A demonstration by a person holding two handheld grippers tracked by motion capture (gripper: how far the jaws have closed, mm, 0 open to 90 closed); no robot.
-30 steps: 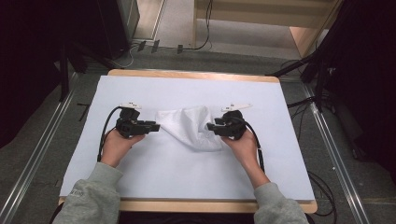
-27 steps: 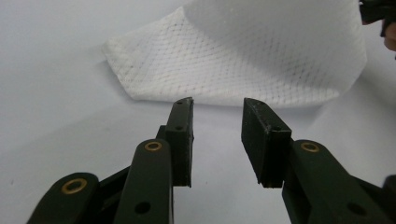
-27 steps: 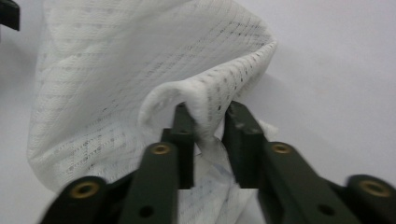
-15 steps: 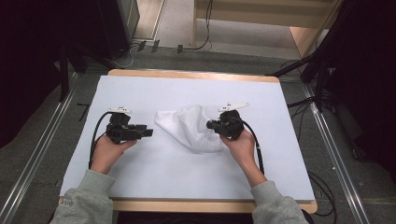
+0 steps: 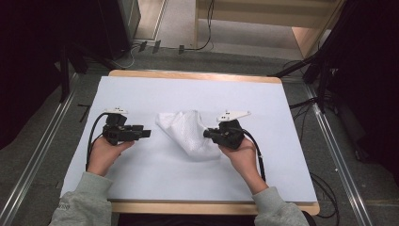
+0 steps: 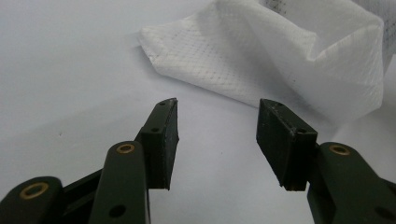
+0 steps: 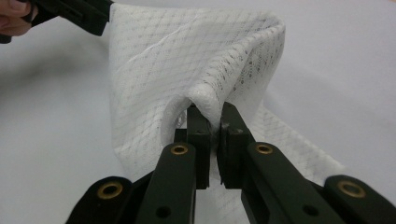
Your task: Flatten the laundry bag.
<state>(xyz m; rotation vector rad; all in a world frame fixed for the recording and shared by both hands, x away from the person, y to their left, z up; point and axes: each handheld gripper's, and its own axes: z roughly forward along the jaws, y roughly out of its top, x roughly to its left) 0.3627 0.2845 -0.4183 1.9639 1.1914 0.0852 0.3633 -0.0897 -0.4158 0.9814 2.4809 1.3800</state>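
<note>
Table [image 5: 141,94] first: a wooden top under a pale white sheet. Near its centre lies a crumpled white dimpled paper towel [image 5: 188,132]. At the towel's three o'clock, the right gripper [image 5: 207,133] pinches a fold of it tight. At nine o'clock, the left gripper [image 5: 149,133] gapes wide, empty, just beside the towel.
</note>
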